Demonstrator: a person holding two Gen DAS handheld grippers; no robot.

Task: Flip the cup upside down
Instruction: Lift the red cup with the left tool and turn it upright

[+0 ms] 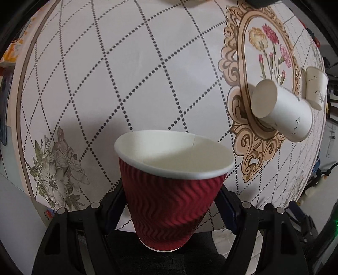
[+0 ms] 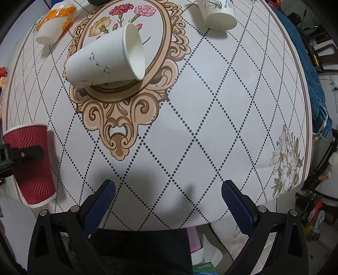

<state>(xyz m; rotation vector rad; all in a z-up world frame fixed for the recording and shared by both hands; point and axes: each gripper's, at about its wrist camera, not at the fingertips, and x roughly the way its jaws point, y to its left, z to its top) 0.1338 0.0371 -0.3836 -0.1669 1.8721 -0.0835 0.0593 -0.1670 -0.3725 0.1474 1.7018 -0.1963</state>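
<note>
My left gripper (image 1: 169, 205) is shut on a red ripple paper cup (image 1: 171, 203), its white mouth tilted toward the table, above the near edge. In the right wrist view the same red cup (image 2: 33, 169) shows at the far left, held by the black finger (image 2: 27, 154) across its side. My right gripper (image 2: 169, 196) is open and empty above the patterned tablecloth (image 2: 211, 105).
A white paper cup (image 1: 283, 110) (image 2: 105, 59) stands upside down on the ornate flower medallion. Another white cup (image 1: 315, 88) (image 2: 219, 12) stands beyond it. An orange and white cup (image 2: 55, 23) sits at the far left. Clutter and chairs surround the table edges.
</note>
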